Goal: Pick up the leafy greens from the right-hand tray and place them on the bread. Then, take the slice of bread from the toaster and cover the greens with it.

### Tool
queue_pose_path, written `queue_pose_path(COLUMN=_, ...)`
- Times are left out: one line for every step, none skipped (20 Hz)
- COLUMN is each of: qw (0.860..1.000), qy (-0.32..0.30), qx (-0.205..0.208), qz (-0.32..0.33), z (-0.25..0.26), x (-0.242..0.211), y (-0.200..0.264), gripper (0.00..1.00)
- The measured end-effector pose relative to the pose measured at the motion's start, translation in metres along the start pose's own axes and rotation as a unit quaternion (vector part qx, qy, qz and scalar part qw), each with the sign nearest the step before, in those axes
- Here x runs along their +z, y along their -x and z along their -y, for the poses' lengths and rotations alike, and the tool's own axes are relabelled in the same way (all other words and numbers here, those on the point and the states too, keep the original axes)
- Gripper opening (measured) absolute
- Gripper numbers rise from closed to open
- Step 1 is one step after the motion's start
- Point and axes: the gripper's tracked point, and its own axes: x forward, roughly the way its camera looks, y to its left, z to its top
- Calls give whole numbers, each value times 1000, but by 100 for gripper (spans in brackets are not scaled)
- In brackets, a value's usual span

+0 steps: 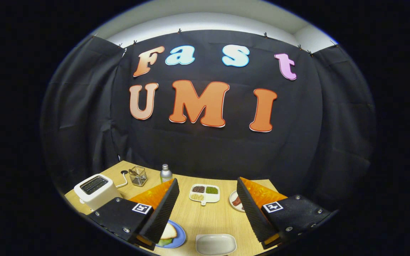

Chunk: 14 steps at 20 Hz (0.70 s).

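— Inspector: Your gripper hangs released, fingers wide, holding nothing, bare table between them.
— Operator: The bread?
— Inspector: Bread over greens, blue plate, by your left finger; toaster at the table's left edge.

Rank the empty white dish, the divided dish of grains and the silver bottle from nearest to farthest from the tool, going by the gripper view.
The tool is open, holding nothing.
1. Empty white dish: between the fingers, closest in.
2. Divided dish of grains: ahead of the fingertips, mid-table.
3. Silver bottle: beyond, by the black cloth, left of centre.
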Motion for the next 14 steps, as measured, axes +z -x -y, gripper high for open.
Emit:
queue_pose_path(qw=1000, qy=2, qx=-8, qz=6, z=3, x=4, y=3, gripper=97)
queue_pose_path(qw=1000, qy=3, qx=-13, qz=11, z=3, x=6, y=6, gripper=97)
queue_pose_path(qw=1000, qy=3, qx=-18, qz=13, z=3, x=7, y=9, gripper=97)
queue_pose_path(qw=1000, qy=1, qx=-23, qz=13, z=3, x=7, y=13, gripper=97)
queue_pose_path(qw=1000, qy=-2, qx=-26, qz=13, z=2, x=6, y=17, gripper=98)
queue_pose_path(qw=1000, qy=-4, qx=-28, qz=14, z=0, x=6, y=19, gripper=97)
queue_pose_path(qw=999, qy=-5, qx=-31, qz=15, z=-2, x=6, y=22, gripper=97)
queue_pose_path(qw=999, qy=-5, qx=-33, qz=16, z=-3, x=6, y=23, gripper=97)
queue_pose_path(qw=999, qy=-3, qx=-36, qz=14, z=-5, x=5, y=24, gripper=97)
queue_pose_path(qw=999, qy=-1, qx=-38, qz=12, z=-6, x=3, y=26, gripper=97)
queue_pose_path(qw=999, qy=0, qx=-41, qz=11, z=-9, x=3, y=27, gripper=97)
queue_pose_path(qw=999, qy=-1, qx=-42, qz=11, z=-12, x=3, y=29, gripper=97)
queue_pose_path(qw=999, qy=-4, qx=-42, qz=13, z=-16, x=4, y=31, gripper=97)
queue_pose_path(qw=999, qy=-8, qx=-43, qz=15, z=-19, x=4, y=32, gripper=97)
